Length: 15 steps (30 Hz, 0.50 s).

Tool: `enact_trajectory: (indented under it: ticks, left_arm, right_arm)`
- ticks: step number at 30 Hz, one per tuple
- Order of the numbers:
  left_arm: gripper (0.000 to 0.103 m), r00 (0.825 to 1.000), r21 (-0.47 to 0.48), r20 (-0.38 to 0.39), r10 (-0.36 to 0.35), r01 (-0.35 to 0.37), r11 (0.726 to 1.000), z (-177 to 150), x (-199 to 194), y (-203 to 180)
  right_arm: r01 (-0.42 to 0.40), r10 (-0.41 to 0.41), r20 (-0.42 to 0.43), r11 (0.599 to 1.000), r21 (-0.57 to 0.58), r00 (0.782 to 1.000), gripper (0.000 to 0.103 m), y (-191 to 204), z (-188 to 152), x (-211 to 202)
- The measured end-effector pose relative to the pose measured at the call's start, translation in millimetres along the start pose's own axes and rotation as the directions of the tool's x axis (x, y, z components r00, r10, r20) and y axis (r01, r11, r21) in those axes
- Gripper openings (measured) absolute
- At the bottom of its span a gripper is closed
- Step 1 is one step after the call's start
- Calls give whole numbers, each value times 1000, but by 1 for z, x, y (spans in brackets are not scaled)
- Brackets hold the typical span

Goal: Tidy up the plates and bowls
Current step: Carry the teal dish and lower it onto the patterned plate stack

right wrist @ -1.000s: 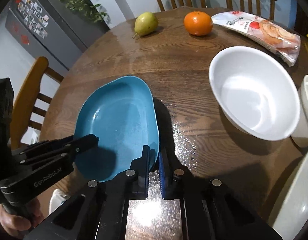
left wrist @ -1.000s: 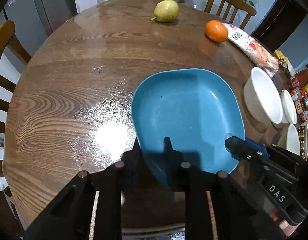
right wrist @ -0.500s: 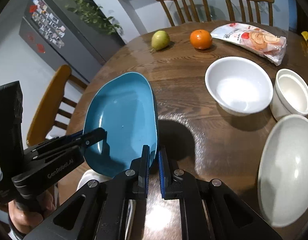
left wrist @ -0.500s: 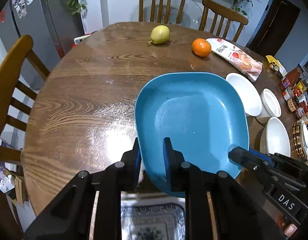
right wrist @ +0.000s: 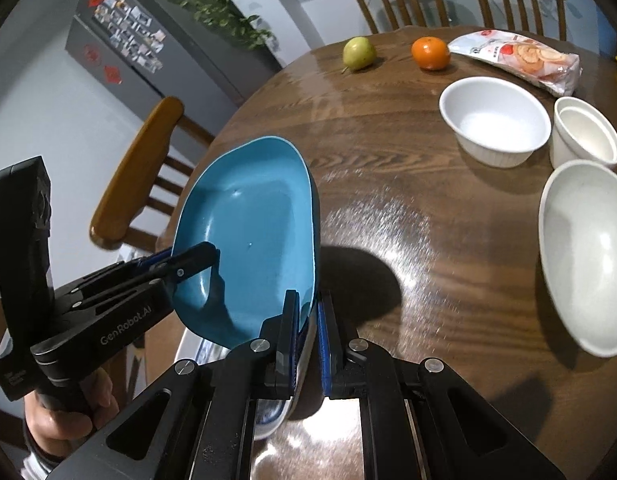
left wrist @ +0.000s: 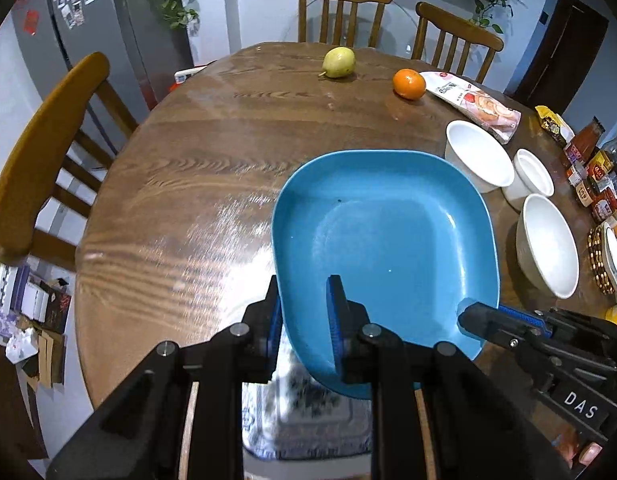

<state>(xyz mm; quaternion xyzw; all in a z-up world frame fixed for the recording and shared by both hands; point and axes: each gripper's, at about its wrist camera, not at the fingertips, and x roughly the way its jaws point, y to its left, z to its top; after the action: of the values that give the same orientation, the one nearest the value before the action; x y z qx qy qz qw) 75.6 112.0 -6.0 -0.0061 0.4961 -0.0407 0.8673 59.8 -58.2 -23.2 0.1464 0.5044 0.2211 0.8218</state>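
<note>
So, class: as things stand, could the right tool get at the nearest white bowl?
Probably not yet: the right tool is shut on the blue plate, shared with the left tool. The path to the bowl looks clear.

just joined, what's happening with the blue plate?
A person is holding the blue plate with both grippers, clear of the table. The left gripper clamps its near rim; the right gripper clamps the rim beside it. The pear, orange, snack bag and three white bowls sit untouched on the table.
</note>
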Motion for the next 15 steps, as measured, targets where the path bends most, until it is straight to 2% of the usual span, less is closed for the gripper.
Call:
enact_trajectory:
  ticks: [15]
  left_arm:
    - [19, 997, -47, -26, 69, -71, 996, -46, -15, 11]
  right_arm:
    - [-56, 51, -97, 997, -49, 994, 11, 24, -44, 6]
